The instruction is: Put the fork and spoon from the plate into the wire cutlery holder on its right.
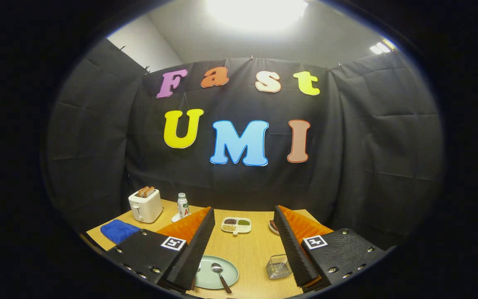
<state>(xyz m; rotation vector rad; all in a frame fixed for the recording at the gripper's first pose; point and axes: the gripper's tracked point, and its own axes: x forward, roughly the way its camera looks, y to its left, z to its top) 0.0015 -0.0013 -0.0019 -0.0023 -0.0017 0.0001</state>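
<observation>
A pale green plate [228, 272] lies on the wooden table between my fingers, close to the left one. A spoon [220, 275] with a dark handle rests on it, bowl pointing away from me. The fork is hidden, perhaps behind the left finger. The wire cutlery holder [278, 266] stands to the right of the plate, partly behind the right finger [291, 245]. My gripper [244, 216] is open, held above the table with nothing between its fingers.
Beyond the fingers, a small divided dish [236, 224] with grains sits mid-table. A white toaster [145, 205] with bread, a small bottle [183, 205] and a blue cloth [118, 231] are at the far left. A round dish [273, 226] peeks beside the right finger.
</observation>
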